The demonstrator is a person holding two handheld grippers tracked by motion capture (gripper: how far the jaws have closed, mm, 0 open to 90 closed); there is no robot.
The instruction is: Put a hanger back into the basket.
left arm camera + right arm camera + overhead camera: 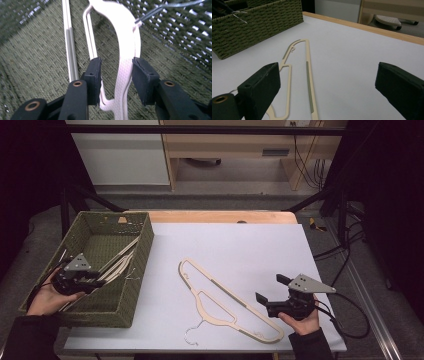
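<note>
A green woven basket [136, 285] stands at the table's left and holds several pale hangers [118, 261]. Inside it, my left gripper [97, 279] has its jaws on either side of a white hanger [125, 37]; the left gripper view [117, 63] shows a gap beside the pads, so they are not pressing on it. A cream hanger [227, 291] with a wire hook [192, 332] lies flat on the white table top. My right gripper [271, 288] hovers wide open by that hanger's right end, with nothing between its jaws. In the right gripper view [329, 75] the cream hanger [308, 72] stretches ahead of the jaws.
The white table top [240, 245] has bare room behind and to the right of the cream hanger. The basket [262, 25] wall rises at the left of the right gripper view. Cables hang off the table's right side [345, 315].
</note>
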